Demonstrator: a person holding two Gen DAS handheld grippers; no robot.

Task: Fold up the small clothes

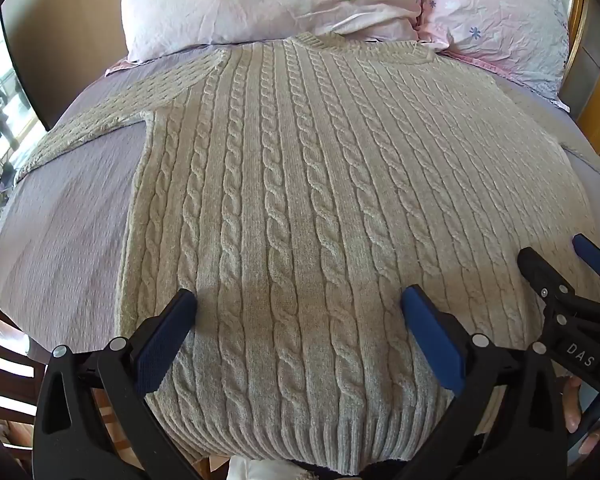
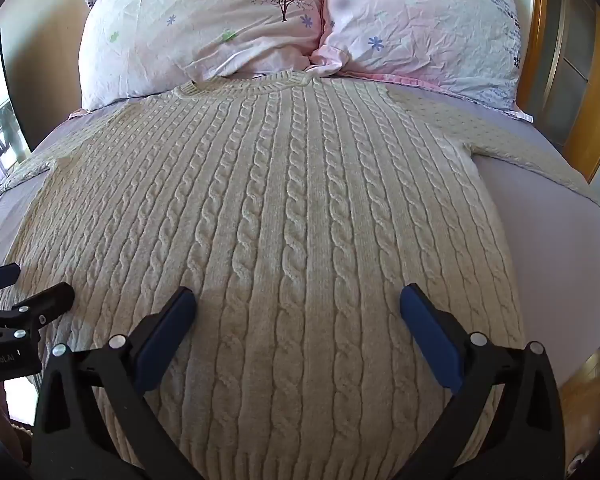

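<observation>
While it's lying flat like this: the sweater [image 1: 300, 184] is spread on the bed [image 1: 60, 216], nothing folded yet as far as I can tell.
Where it is: hem end right under both grippers, collar [image 2: 256, 84] up against the pillows [image 2: 220, 28].
Long axis: runs straight away from the fingers, hem near, neck far, so the cables point the same way the fingers do.
Sleeves: left sleeve [image 1: 112, 112] sticks out sideways to the left, right sleeve [image 2: 532, 148] out to the right, both flat on the sheet.
Left gripper [image 1: 300, 304]: fingers wide apart, nothing between them, hovering over the lower left half of the body.
Right gripper [image 2: 298, 300]: same deal, fingers spread and empty, over the lower right half.
Who's nearer: each gripper is on its own side, so left is closer to the left sleeve and side edge, right to the right one.
My guess for the next move: a sleeve or side edge gets pinched and brought inward across the long axis; both are well off to the side of the fingers, so there's a sideways reach first.
</observation>
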